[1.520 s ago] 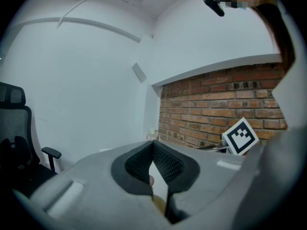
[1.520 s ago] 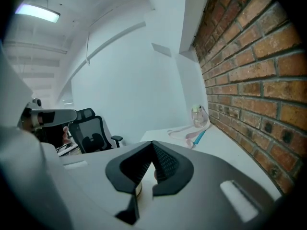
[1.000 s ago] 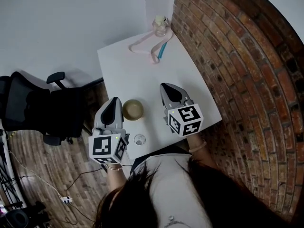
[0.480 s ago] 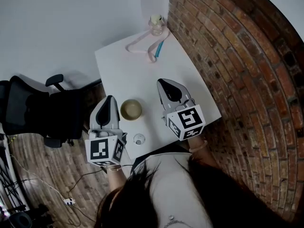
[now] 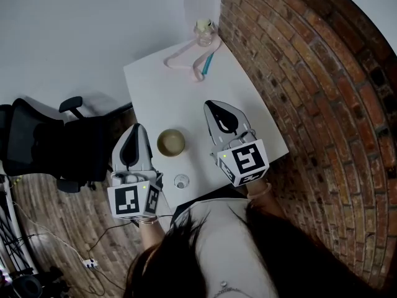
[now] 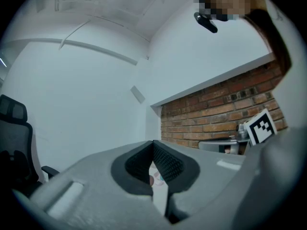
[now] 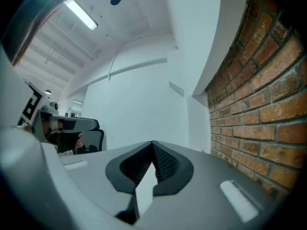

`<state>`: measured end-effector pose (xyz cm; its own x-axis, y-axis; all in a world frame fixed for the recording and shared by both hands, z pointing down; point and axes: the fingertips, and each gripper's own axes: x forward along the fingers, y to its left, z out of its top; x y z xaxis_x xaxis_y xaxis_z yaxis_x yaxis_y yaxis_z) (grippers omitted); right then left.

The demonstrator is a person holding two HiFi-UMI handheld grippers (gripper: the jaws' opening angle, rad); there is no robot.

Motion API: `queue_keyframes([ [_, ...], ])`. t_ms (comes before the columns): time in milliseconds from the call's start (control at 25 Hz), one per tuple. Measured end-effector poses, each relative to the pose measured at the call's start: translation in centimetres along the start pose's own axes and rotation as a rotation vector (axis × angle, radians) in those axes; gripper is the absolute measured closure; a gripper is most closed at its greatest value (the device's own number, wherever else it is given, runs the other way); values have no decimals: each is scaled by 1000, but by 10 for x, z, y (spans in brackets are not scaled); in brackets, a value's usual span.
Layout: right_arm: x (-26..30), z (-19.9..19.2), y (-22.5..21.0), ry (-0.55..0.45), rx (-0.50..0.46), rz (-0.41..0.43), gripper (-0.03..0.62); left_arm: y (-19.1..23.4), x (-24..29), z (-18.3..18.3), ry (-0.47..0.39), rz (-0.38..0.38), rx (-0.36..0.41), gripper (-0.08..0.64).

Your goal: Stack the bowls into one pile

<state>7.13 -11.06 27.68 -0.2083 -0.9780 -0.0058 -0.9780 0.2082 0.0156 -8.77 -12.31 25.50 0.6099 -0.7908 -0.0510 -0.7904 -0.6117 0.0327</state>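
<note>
Left tongs (image 5: 135,132) and right tongs (image 5: 214,107) are both clenched tip to tip, nothing gripped. Tan bowl (image 5: 171,142) sits on the white counter (image 5: 186,98) between them, nearer the left tongs, touching neither.

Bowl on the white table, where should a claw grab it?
Probably by the rim, from above. The bowl seems to sit open side up, so one jaw can go inside and one outside. The left claw is nearest, at its left side.
</note>
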Motion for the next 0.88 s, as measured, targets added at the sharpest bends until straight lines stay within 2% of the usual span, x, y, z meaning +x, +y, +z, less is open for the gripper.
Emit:
queue_keyframes([
  [400,-2,1,1,3,-10,-4,591,8,-5,7,-38,25,-30,561],
  [880,-2,-2,-1,15,2,-17,591,9,-3,2,-26,26,-30,561],
])
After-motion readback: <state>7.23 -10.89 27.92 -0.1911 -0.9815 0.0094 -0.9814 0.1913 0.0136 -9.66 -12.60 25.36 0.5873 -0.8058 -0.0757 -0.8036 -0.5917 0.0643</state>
